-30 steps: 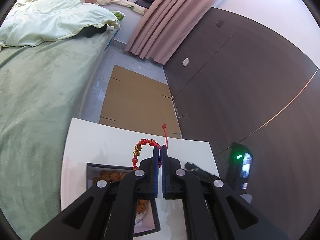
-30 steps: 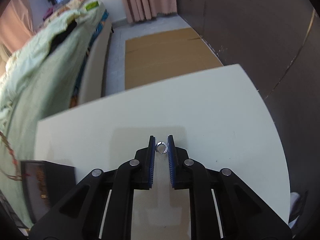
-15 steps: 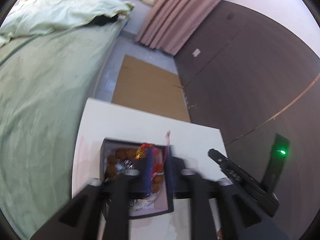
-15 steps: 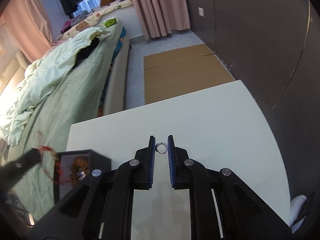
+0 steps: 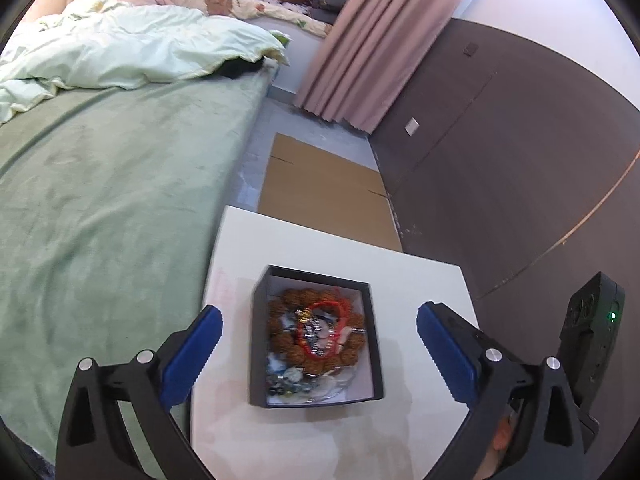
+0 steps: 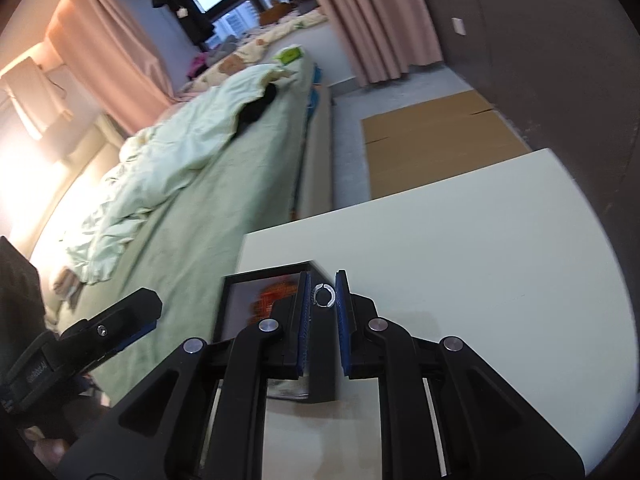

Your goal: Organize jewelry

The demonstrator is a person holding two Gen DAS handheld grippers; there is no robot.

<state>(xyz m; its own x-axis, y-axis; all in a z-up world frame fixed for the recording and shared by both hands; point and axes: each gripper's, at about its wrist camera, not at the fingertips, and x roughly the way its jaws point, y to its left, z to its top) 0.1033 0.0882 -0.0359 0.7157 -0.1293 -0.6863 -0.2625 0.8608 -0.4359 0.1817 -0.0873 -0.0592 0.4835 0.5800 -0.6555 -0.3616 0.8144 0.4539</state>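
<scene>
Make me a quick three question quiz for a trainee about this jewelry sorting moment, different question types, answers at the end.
1. True or false: the left gripper is shut on the red bracelet.
2. What does the right gripper hold? A) silver ring B) brown bead bracelet C) nothing
3. Fill in: the red bracelet lies inside the black ____ on the white table.

Key
1. False; it is open above the box, and the bracelet lies inside.
2. A
3. box
</scene>
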